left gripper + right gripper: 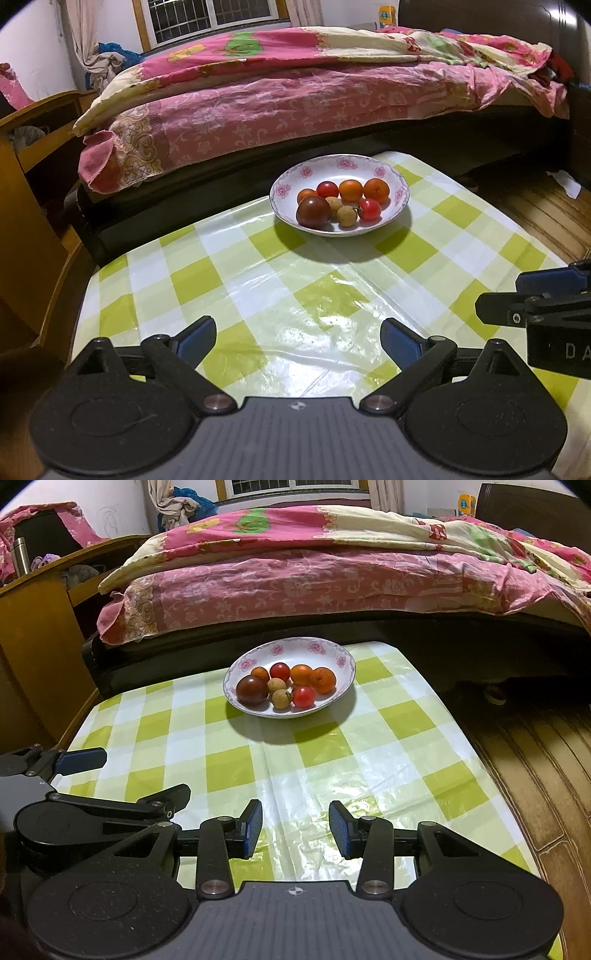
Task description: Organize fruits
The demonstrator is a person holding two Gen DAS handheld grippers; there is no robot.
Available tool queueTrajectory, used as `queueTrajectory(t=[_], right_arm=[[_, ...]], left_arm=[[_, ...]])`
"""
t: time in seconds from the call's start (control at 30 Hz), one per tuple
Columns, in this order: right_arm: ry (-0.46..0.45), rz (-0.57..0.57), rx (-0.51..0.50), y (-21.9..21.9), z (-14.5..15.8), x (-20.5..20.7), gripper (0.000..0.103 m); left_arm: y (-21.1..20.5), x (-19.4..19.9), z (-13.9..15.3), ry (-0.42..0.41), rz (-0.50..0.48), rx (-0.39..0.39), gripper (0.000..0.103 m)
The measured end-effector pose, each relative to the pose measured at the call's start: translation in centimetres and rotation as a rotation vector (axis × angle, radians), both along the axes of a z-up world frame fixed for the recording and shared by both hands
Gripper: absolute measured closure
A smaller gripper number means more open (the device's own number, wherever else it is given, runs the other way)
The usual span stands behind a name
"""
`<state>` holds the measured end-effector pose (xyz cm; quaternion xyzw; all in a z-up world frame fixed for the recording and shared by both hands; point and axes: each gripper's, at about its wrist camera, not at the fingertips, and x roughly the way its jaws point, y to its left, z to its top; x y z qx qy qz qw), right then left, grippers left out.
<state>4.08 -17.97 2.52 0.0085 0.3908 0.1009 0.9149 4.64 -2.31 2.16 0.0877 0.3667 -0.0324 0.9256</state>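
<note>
Nearest me, my left gripper [298, 341] hangs over the desk's near edge with its jaws spread wide and nothing between them. My right gripper [295, 829], beside it, is part open and also empty. Both sit above the green-checked cloth [332, 775] covering the desk. Toward the far edge stands the flowered plate [397, 177], holding all the fruits [341, 203] together: small oranges, red tomatoes, a dark tomato, two longans. Beyond lies the bed [295, 92].
</note>
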Motion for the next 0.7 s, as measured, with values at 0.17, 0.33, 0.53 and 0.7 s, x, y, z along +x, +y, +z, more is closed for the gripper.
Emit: queueTrajectory(t=[0.17, 0.33, 0.53, 0.7], right_arm=[[0.0, 0.0, 0.002, 0.0, 0.1, -0.4, 0.066], [0.001, 0.0, 0.003, 0.0, 0.1, -0.7, 0.066], [0.002, -0.003, 0.006, 0.0, 0.1, -1.5, 0.066], [0.003, 0.001, 0.007, 0.1, 0.1, -2.4, 0.066]], left_arm=[[-0.2, -0.6, 0.0, 0.004, -0.003, 0.007, 0.0], [-0.2, -1.1, -0.1, 0.009, -0.005, 0.004, 0.0], [-0.2, -1.7, -0.1, 0.012, -0.007, 0.003, 0.0], [-0.3, -2.5, 0.1, 0.011, -0.013, 0.003, 0.0]])
